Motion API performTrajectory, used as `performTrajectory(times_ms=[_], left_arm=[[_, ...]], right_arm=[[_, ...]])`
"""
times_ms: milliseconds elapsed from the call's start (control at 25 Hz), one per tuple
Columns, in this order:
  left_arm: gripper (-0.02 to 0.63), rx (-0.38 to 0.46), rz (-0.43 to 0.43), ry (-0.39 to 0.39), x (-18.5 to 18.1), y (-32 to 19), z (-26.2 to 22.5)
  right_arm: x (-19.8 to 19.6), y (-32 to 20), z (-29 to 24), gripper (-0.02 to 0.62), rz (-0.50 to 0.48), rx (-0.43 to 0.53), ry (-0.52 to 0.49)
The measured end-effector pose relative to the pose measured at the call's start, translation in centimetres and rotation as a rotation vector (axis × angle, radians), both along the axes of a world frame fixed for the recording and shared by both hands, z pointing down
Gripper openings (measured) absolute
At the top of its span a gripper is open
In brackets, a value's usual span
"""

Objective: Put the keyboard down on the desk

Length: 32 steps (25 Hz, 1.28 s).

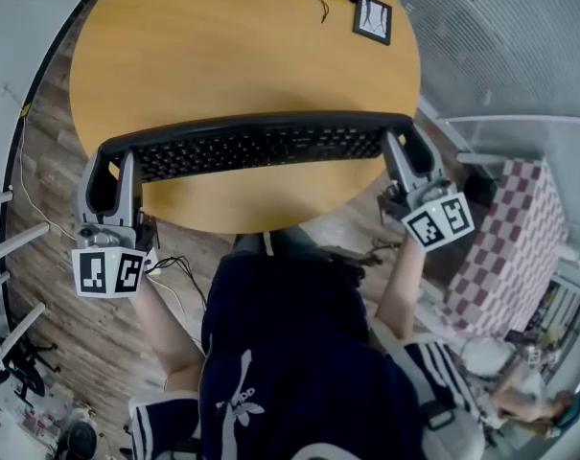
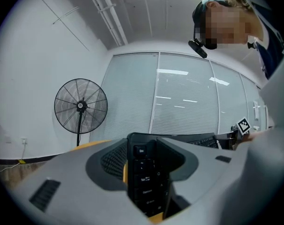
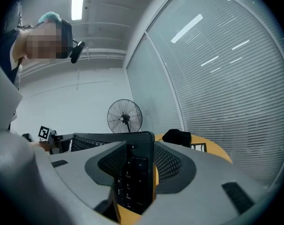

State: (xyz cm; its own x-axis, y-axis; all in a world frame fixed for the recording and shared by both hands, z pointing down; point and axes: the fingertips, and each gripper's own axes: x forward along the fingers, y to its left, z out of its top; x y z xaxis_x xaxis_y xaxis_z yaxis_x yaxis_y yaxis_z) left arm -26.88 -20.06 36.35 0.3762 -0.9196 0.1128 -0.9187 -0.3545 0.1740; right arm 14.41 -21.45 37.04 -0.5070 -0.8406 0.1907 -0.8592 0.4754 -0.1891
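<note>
One keyboard (image 1: 261, 147), two claws: my left gripper (image 1: 111, 161) clamps its left end, my right gripper (image 1: 402, 149) its right end. One round desk (image 1: 213, 46); open wood beyond.

this looks like an office room: a round yellow-brown wooden desk (image 1: 222, 56) stands on a grey-brown wood-plank floor (image 1: 50, 199), tall glass partition walls with white horizontal blinds (image 2: 188, 97) close it in, a black pedestal fan (image 2: 80, 106) stands by a plain white wall (image 2: 38, 55), and a long ceiling strip light (image 3: 77, 1) glows overhead.
</note>
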Motion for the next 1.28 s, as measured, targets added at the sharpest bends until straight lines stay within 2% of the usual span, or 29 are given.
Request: performTrajectory(times_ms=[200, 360, 720, 1000, 1280], left_arm=[[0.181, -0.033, -0.021, 0.005, 0.1, 0.1, 0.9], [0.181, -0.058, -0.03, -0.003, 0.3, -0.6, 2.0], [0.183, -0.142, -0.038, -0.005, 0.5, -3.7, 5.9], [0.183, -0.219, -0.054, 0.011, 0.6, -6.3, 10.6], [0.183, -0.312, -0.039, 0.015, 1.8, -8.3, 15.4]], right_arm=[[0.5, -0.6, 0.9, 0.162, 0.004, -0.02, -0.03], [0.2, -1.7, 1.5, 0.163, -0.014, -0.024, 0.007], [0.4, -4.6, 5.1, 0.163, -0.003, -0.082, 0.012], [0.7, -7.9, 9.3, 0.164, -0.001, -0.139, 0.017], [2.3, -9.5, 13.9, 0.164, 0.039, -0.222, -0.008]])
